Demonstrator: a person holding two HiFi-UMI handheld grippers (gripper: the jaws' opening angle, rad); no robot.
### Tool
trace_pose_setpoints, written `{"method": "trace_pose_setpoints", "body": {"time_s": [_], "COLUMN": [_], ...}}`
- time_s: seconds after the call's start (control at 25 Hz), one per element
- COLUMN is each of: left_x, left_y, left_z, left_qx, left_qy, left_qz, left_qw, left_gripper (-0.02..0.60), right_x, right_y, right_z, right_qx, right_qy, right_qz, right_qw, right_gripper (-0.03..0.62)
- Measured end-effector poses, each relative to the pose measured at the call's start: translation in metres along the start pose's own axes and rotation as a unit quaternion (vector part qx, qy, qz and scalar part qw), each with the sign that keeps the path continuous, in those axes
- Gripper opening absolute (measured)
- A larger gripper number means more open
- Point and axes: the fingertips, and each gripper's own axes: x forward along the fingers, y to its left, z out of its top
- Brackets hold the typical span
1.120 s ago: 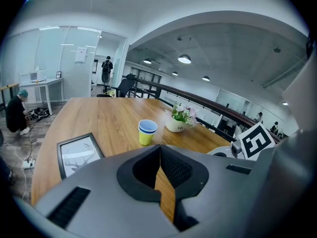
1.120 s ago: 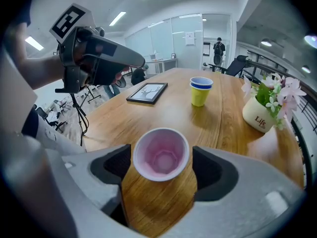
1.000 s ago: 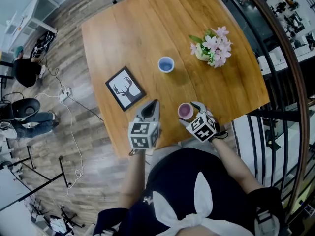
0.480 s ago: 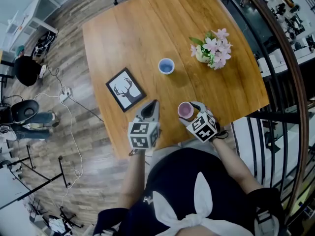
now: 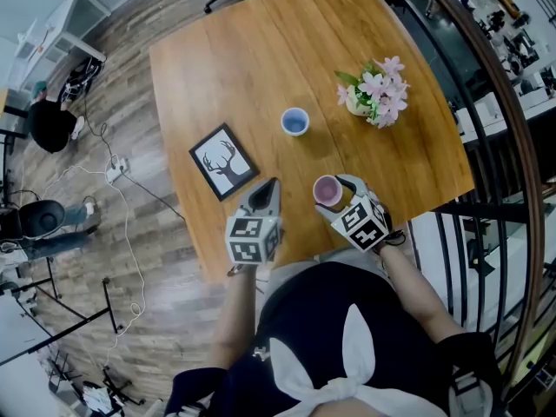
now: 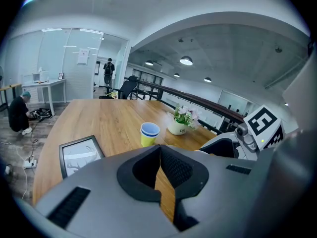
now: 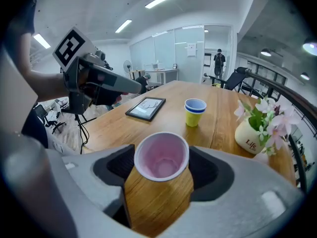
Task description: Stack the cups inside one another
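A pink cup (image 7: 161, 156) sits upright between the pads of my right gripper (image 7: 161, 165), whose jaws have just been closing and now press on its sides. In the head view this pink cup (image 5: 327, 191) and the right gripper (image 5: 334, 196) are near the table's front edge. A blue cup nested in a yellow cup (image 5: 294, 121) stands at mid-table, farther away; it also shows in both gripper views (image 7: 195, 111) (image 6: 149, 134). My left gripper (image 5: 268, 185) rests to the left of the pink cup, its fingertips (image 6: 159, 150) together with nothing between them.
A framed deer picture (image 5: 222, 162) lies flat on the wooden table (image 5: 243, 50) at the left. A pot of pink flowers (image 5: 373, 89) stands at the right. A dark railing (image 5: 486, 146) runs past the table's right edge. A person crouches on the floor far left (image 5: 48, 124).
My right gripper has risen a little with the pink cup in it. The left gripper has stayed where it was.
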Motion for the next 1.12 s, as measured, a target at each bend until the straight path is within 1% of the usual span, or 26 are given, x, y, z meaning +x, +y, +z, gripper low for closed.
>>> {"method": "trace_pose_setpoints", "body": {"time_s": [0.2, 0.36, 0.56, 0.84, 1.12], "left_x": [0.0, -0.003, -0.003, -0.006, -0.01], "left_y": [0.002, 0.001, 0.001, 0.001, -0.002], "left_z": [0.003, 0.007, 0.014, 0.019, 0.022], "left_qx": [0.001, 0.003, 0.003, 0.001, -0.003], "left_qy": [-0.013, -0.019, -0.025, -0.034, -0.041], "left_qz": [0.004, 0.005, 0.006, 0.009, 0.012], "left_qw": [0.9999, 0.9998, 0.9997, 0.9994, 0.9991], "left_gripper": [0.018, 0.018, 0.018, 0.019, 0.018], "right_x": [-0.018, -0.034, -0.053, -0.076, -0.08], "right_y": [-0.013, -0.02, -0.026, -0.02, -0.018], "right_z": [0.027, 0.049, 0.071, 0.084, 0.087], "right_qx": [-0.007, 0.001, 0.0, -0.018, -0.02], "right_qy": [-0.032, -0.061, -0.087, -0.103, -0.112], "right_qz": [-0.013, -0.02, -0.027, -0.03, -0.028], "right_qw": [0.999, 0.998, 0.996, 0.994, 0.993], "right_gripper": [0.337, 0.337, 0.337, 0.337, 0.337]}}
